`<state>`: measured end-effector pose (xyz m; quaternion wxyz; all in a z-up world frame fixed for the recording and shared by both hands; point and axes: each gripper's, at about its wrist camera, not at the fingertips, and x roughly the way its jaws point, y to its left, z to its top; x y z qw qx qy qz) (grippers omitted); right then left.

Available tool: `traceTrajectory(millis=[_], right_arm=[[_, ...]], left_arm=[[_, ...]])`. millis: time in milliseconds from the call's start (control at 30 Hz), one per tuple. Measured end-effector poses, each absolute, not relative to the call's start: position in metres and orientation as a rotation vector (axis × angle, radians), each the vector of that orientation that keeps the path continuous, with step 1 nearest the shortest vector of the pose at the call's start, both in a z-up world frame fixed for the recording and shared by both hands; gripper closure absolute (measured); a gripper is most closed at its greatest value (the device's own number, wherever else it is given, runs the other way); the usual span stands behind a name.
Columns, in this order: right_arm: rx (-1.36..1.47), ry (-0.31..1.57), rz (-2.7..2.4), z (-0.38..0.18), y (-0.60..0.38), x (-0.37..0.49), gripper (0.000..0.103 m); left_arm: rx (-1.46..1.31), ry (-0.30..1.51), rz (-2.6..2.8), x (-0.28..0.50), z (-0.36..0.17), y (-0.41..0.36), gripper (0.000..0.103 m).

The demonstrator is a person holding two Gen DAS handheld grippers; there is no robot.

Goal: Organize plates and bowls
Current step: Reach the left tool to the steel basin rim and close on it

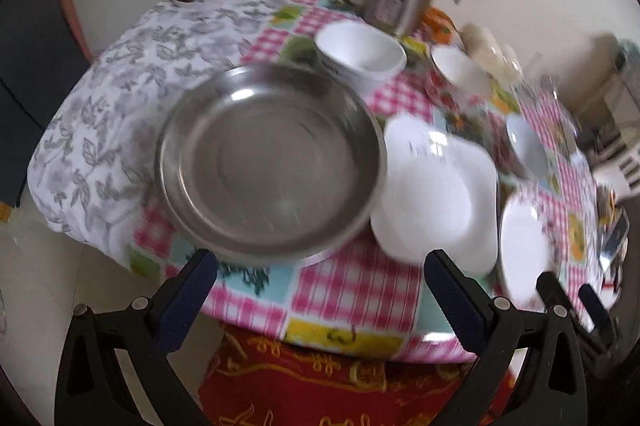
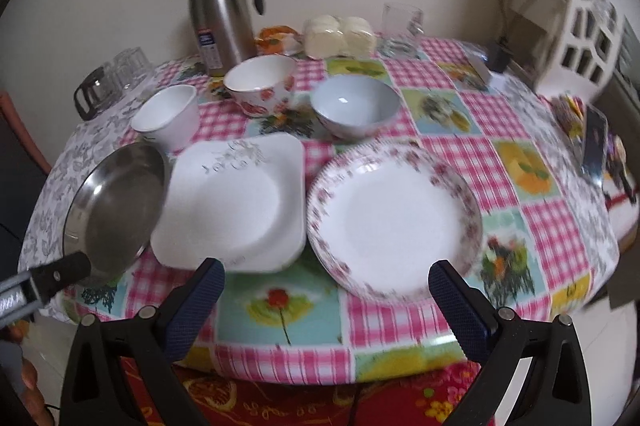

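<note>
Left tongs (image 1: 320, 266): wide apart, empty, hovering at the near edge of the counter (image 1: 352, 290) just short of the steel plate (image 1: 268, 162). Right tongs (image 2: 326, 276): also spread, holding nothing, lined up on the gap between the square white plate (image 2: 236, 198) and the round floral-rimmed plate (image 2: 394, 214).

Step in hand, as I judge it: first pick-up, nothing yet stacked. To do it well:
- Steel plate looks tilted, its right rim seemingly riding on the square plate's left edge. Take it by the near rim, one finger over and one under, and lift before sliding, so the square plate is not dragged.
- Shallow rims give little to bite on; come in low and level with the cloth.
- Largest flat piece at the bottom, smaller on top; bowls nested separately.
- Keep both tongs from crossing; they sit near each other at the counter's edge.

Things, left to right:
- Steel plate: round, shiny, deep-rimmed, near left.
- Square plate: white, rounded corners, faint grey print at far edge, centre.
- Round plate: white with pink flower border, near right, just beside the square one.
- Behind them, a row of three bowls: plain white bowl (image 2: 168, 116), red-flowered bowl (image 2: 262, 82), pale blue bowl (image 2: 356, 106), all upright and apart.
- Steel flask (image 2: 222, 10) at the back; leave it alone.

Frames are motion-blurred; fine contact is hard to confirm.
</note>
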<state>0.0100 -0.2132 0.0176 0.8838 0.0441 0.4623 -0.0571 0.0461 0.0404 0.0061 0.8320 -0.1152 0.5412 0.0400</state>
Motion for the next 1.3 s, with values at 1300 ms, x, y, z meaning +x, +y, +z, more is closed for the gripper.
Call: traceTrajectory(millis=[1300], right_arm=[[0.203, 0.922, 0.042, 0.008, -0.169, 0.17, 0.0]], left_arm=[[-0.363, 0.78, 0.458, 0.169, 0.034, 0.074, 0.0]])
